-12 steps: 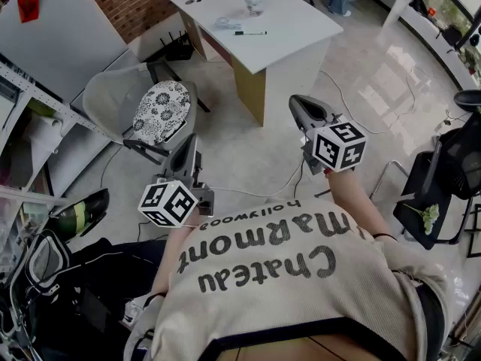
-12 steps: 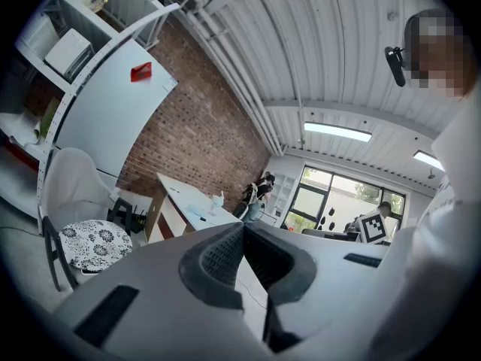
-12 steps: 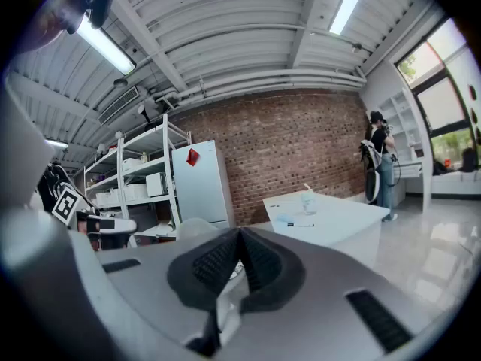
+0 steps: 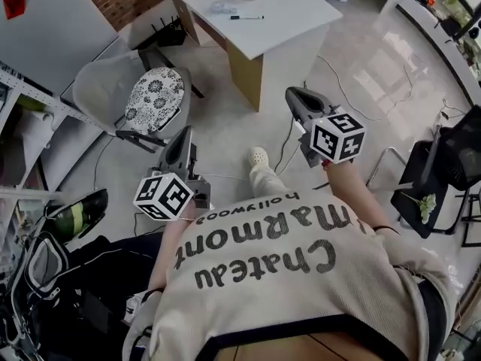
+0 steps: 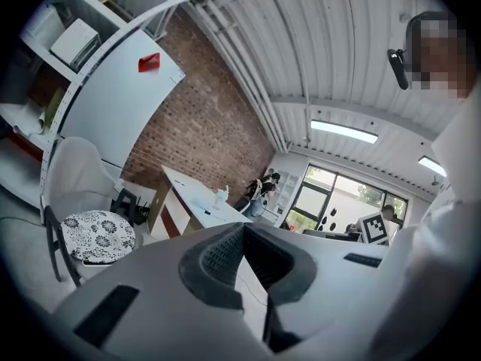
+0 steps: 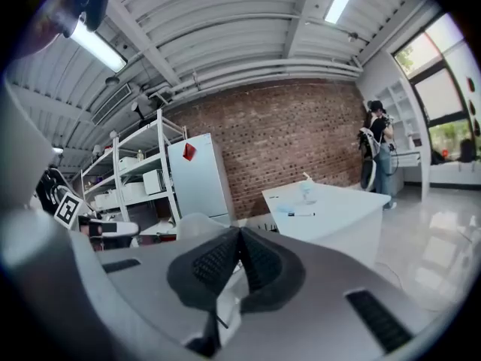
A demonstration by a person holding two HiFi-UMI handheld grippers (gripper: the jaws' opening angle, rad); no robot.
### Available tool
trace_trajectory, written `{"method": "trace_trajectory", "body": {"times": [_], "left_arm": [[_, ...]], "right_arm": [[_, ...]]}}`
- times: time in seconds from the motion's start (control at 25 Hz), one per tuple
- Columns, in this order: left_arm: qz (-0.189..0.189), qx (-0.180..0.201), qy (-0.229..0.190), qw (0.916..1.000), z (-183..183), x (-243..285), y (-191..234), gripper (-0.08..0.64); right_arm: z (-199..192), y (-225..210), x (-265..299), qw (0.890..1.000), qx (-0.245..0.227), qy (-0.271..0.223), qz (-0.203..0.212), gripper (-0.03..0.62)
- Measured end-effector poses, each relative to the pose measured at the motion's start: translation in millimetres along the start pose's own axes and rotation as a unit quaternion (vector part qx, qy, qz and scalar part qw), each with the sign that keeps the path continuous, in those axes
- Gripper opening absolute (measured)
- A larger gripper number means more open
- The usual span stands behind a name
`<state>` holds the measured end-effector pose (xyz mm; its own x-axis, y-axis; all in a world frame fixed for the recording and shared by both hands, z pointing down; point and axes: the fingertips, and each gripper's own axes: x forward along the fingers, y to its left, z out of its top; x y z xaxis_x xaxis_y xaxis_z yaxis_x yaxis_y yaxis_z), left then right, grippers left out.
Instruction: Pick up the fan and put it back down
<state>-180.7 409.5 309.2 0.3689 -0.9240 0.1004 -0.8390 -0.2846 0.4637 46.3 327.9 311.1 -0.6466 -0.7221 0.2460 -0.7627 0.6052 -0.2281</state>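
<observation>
A shoe [image 4: 258, 156] has stepped forward between the left gripper [image 4: 183, 135] and right gripper [image 4: 294, 96], both closed on nothing. What looks like the fan [image 6: 307, 189] on the far table [image 4: 293, 13] is cropped overhead, whole but tiny in the right gripper view.

head view: high, steeply down over the person's shirt [image 4: 285, 277] | left and right gripper views: low, roughly level, facing far brick wall [image 6: 293, 134] | shared by all: white table [image 4: 289, 13]
</observation>
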Motion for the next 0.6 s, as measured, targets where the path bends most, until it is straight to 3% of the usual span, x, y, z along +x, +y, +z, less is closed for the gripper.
{"method": "trace_trajectory", "body": {"times": [0.24,0.6], "left_arm": [[0.002,0.005,-0.003,1.0,12,28,16,0.0],[-0.003,0.008,-0.007,0.9999,44,99,33,0.0]], "right_arm": [[13,-18,34,0.999,0.039,-0.016,0.003,0.003],[49,-50,95,0.999,0.025,-0.014,0.014,0.003]]}}
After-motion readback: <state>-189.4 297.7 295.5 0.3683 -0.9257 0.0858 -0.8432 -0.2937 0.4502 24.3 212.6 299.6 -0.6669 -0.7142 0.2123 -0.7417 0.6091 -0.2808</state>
